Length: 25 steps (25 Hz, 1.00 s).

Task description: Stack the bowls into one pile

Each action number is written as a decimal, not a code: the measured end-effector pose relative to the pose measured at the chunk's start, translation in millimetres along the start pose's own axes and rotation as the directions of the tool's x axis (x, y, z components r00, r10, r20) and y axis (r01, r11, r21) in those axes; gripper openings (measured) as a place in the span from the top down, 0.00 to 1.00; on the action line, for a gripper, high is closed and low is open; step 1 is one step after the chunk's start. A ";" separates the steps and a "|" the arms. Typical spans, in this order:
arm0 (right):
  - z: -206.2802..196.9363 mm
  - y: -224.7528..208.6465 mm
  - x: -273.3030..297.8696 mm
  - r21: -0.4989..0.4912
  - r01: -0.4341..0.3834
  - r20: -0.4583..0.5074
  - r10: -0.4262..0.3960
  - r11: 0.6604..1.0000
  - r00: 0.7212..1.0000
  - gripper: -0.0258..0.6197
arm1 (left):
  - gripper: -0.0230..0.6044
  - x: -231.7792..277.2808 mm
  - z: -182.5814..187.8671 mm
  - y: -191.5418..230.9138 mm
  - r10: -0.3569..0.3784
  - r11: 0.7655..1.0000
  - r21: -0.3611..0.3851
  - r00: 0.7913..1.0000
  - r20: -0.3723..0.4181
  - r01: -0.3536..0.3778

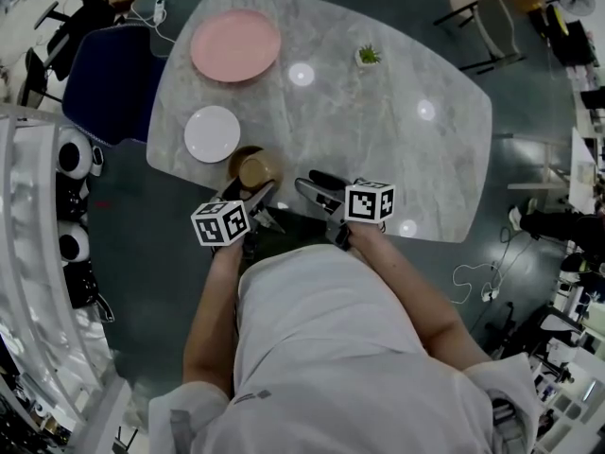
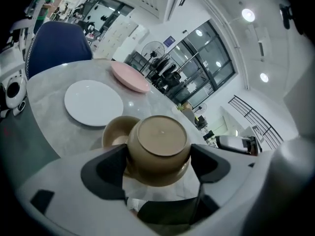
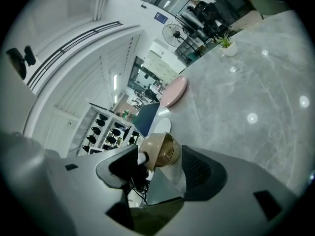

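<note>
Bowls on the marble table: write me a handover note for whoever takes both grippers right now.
Left gripper: shut on a round tan bowl, which is tipped with its base toward the gripper.
Right gripper: open and empty, pointing at that bowl.
Second round tan bowl: upright on the grey marble table near its front edge, beside the flat white plate.
Done: one bowl gripped.
Left: turn it upright, nest it in the second bowl, release.

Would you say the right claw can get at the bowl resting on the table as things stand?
Probably not directly: the left claw holds the other bowl tilted in front of the table bowl, between it and the open right claw.
</note>
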State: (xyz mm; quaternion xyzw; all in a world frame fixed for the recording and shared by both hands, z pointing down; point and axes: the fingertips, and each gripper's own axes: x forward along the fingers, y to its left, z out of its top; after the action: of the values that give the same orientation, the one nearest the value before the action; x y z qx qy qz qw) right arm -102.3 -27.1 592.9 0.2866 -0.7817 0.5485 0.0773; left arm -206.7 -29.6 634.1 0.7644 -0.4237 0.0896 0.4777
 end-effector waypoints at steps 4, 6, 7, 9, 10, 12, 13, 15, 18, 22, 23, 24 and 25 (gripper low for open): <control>0.0 -0.1 6.2 -0.005 0.021 0.001 -0.021 1.000 1.000 0.53 | 0.32 -0.2 2.4 5.6 -0.034 0.998 -0.046 0.999 -0.005 0.033; 0.0 2.3 10.1 0.000 0.019 0.001 -0.019 1.000 1.000 0.53 | 0.32 0.7 4.5 6.0 -0.047 0.997 -0.059 0.999 -0.006 0.046; -0.5 3.7 12.3 0.003 0.016 0.001 -0.016 1.000 1.000 0.53 | 0.32 1.1 5.9 6.4 -0.051 0.997 -0.065 0.999 -0.003 0.051; -2.5 5.9 16.6 0.010 0.005 -0.001 -0.005 1.000 1.000 0.53 | 0.32 1.5 8.7 6.9 -0.064 0.994 -0.085 0.998 0.005 0.064; -2.6 7.6 18.6 0.010 0.001 -0.001 -0.001 1.000 1.000 0.53 | 0.32 1.7 9.6 7.0 -0.071 0.993 -0.097 0.997 0.008 0.071; -1.5 10.7 22.4 0.013 -0.006 0.003 0.006 1.000 1.000 0.53 | 0.32 2.5 10.6 6.8 -0.082 0.990 -0.116 0.997 0.011 0.083; -1.0 11.3 24.5 0.022 -0.011 0.006 0.011 1.000 1.000 0.53 | 0.32 3.1 10.9 6.4 -0.088 0.989 -0.123 0.996 0.011 0.088; 0.1 11.0 29.5 0.046 -0.021 0.013 0.020 0.999 1.000 0.53 | 0.32 4.5 11.2 5.0 -0.098 0.987 -0.131 0.995 0.007 0.098; 0.5 11.4 37.9 0.083 -0.041 0.026 0.039 0.996 0.999 0.54 | 0.32 4.5 9.7 1.7 -0.116 0.984 -0.135 0.993 -0.007 0.114; 0.6 15.7 48.7 0.136 -0.080 0.045 0.074 0.988 0.996 0.58 | 0.32 3.2 5.8 0.0 -0.135 0.984 -0.124 0.990 -0.035 0.130; 0.8 16.4 50.9 0.147 -0.088 0.050 0.081 0.985 0.995 0.59 | 0.32 3.0 5.0 -0.5 -0.141 0.983 -0.123 0.989 -0.040 0.135; 1.0 16.8 52.8 0.157 -0.095 0.055 0.087 0.983 0.995 0.62 | 0.32 2.9 4.2 -0.9 -0.147 0.982 -0.123 0.988 -0.043 0.141; 1.1 17.2 54.3 0.168 -0.100 0.060 0.092 0.981 0.994 0.64 | 0.32 2.7 3.3 -1.3 -0.153 0.982 -0.123 0.987 -0.048 0.146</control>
State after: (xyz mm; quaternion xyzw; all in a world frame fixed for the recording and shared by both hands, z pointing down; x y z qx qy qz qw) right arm -156.0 -43.8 602.2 0.2683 -0.7464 0.6090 0.0056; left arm -204.9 -33.5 632.9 0.7613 -0.3557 0.0497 0.5399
